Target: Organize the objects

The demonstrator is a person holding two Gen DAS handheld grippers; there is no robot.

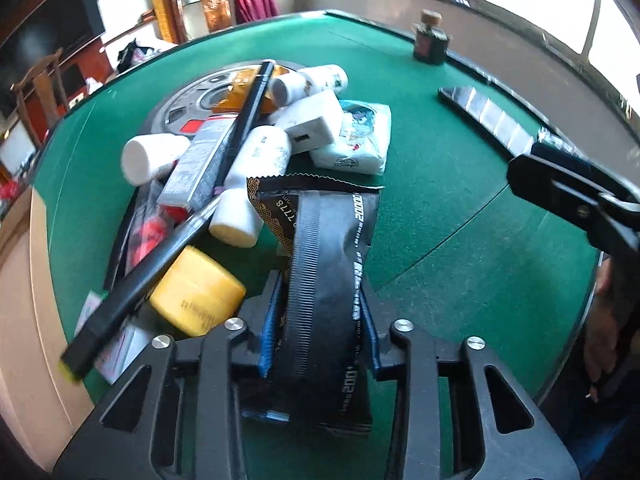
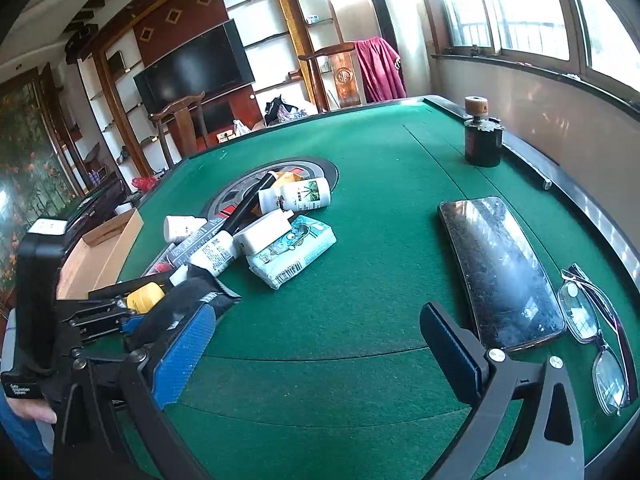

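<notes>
Black foil pouch (image 1: 332, 264) sits at the pile's near edge on the green table (image 1: 460, 208), left tool (image 1: 320, 336) clamped on it, blue pads pressing both sides. Right tool (image 2: 316, 344) hangs spread wide, nothing between, near the phone (image 2: 500, 272).

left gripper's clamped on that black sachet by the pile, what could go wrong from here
1. The black sachet is bowed between the left gripper pads, so it may slip or crumple.
2. Its far edge sits against the white bottle; lifting could nudge it and shift the leaning black pen.
</notes>
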